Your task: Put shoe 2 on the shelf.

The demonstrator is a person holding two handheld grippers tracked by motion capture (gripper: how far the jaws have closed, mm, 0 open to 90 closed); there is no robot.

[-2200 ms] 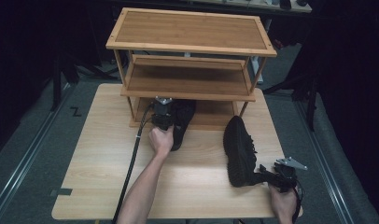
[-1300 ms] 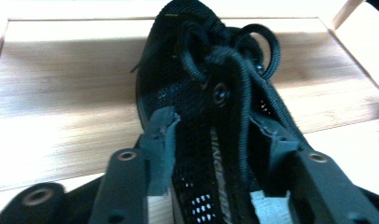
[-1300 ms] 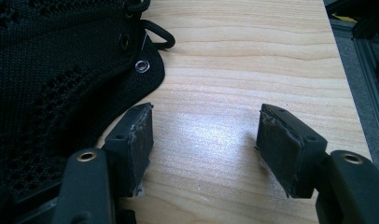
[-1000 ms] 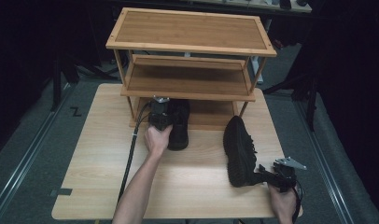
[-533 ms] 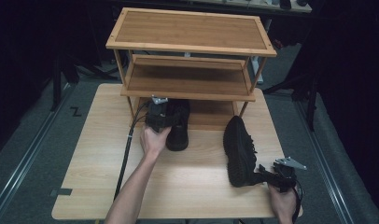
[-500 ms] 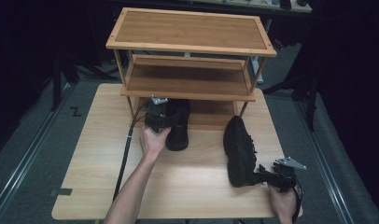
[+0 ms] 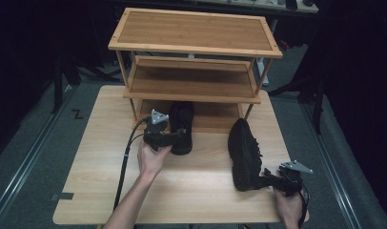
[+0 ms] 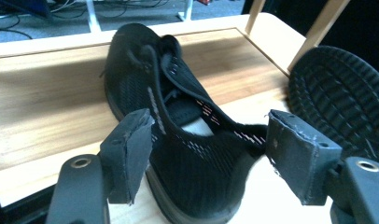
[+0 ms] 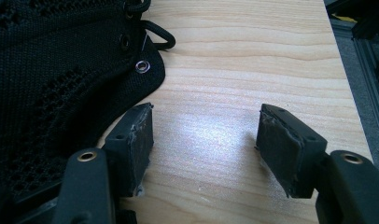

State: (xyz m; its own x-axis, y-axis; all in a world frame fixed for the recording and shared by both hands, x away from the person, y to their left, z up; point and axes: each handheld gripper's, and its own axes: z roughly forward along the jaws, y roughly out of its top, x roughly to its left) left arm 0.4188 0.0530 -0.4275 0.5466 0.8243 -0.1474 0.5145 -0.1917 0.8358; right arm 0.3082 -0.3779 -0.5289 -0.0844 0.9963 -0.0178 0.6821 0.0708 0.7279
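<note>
A black mesh shoe [image 7: 182, 125] stands upright with its toe under the lowest level of the wooden rack [image 7: 191, 29]. My left gripper [image 7: 178, 138] is at its heel, open. In the left gripper view the heel [image 8: 197, 172] sits between the spread jaws of the left gripper [image 8: 211, 149]. A second black shoe [image 7: 243, 152] lies on its side on the table, sole facing left. My right gripper [image 7: 266, 180] is open just behind its heel. In the right gripper view the right gripper [image 9: 204, 135] has bare wood between its pads, and the shoe's mesh [image 9: 52, 70] is against the left one.
The three-level rack takes up the back half of the light wooden table [image 7: 196, 195]. Its lowest board [image 8: 47, 93] has free room left of the shoe. The second shoe's ribbed sole [image 8: 337, 102] lies close to the rack's right front leg [image 7: 248, 110].
My left gripper and hand have drawn back toward the person. The first shoe has straightened and stays at the rack's bottom level. The right gripper and second shoe have not moved.
</note>
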